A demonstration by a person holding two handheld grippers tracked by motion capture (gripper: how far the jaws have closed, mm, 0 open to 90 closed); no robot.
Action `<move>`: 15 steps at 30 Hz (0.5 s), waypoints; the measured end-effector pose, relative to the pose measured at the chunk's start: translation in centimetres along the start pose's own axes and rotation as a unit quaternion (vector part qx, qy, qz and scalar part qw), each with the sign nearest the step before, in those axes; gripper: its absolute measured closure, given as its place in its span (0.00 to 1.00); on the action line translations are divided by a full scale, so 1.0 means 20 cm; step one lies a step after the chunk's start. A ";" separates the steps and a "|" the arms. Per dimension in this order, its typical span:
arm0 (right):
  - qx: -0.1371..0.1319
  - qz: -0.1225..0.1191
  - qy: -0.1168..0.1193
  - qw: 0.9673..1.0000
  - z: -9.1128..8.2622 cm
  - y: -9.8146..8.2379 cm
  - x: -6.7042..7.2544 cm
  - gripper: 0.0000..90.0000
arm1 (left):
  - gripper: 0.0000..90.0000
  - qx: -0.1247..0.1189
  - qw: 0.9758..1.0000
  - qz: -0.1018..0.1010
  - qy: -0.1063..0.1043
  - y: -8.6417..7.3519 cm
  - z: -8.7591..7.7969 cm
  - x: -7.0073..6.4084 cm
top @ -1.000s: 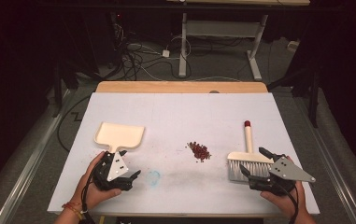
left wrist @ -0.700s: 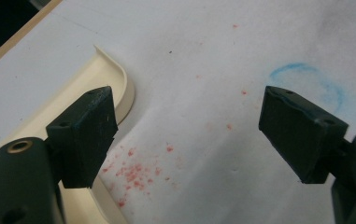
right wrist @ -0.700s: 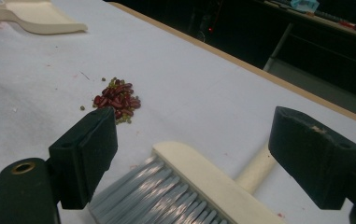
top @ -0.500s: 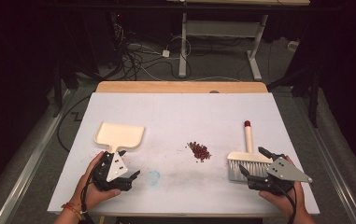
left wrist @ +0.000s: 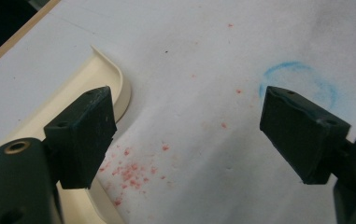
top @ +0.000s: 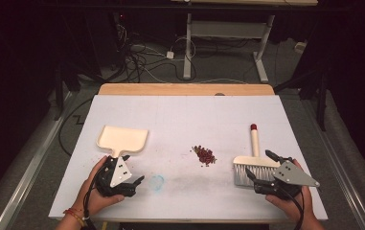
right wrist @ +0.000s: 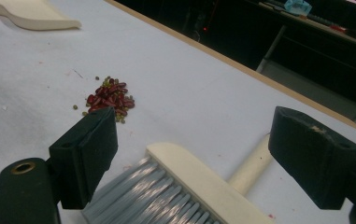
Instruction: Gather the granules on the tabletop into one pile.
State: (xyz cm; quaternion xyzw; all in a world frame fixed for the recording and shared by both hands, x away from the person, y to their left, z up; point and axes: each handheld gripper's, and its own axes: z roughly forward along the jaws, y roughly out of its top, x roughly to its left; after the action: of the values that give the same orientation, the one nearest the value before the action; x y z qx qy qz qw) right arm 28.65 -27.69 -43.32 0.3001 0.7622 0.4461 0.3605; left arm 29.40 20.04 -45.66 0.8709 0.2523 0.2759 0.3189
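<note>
White matte table (top: 185,120) — cream dustpan (top: 122,139), grey-bristled brush (top: 251,165), red beans (top: 204,155).

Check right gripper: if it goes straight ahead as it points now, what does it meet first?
Likely the brush: its cream head and grey bristles lie right ahead between the right gripper's open jaws. The bean pile sits farther off and to the side.

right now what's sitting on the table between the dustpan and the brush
In the high view, a small pile of red beans lies on the white table between the dustpan and the brush; a faint blue ring sits nearer.
</note>
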 end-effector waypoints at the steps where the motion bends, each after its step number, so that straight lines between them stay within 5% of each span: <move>1: -0.001 -0.001 0.000 1.000 0.00 0.00 0.00 0.18 | 0.20 0.000 1.000 0.000 0.000 0.00 0.00 0.00; 15: 0.001 -0.009 -0.009 1.000 0.00 0.01 0.00 0.19 | 0.20 0.004 1.000 -0.002 -0.003 0.00 0.01 0.00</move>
State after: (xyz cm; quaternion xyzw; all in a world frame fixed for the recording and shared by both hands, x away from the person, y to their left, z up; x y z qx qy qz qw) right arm 28.67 -27.61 -43.20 0.2977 0.7620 0.4397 0.3706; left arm 29.56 19.99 -45.82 0.8725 0.2541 0.2716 0.3170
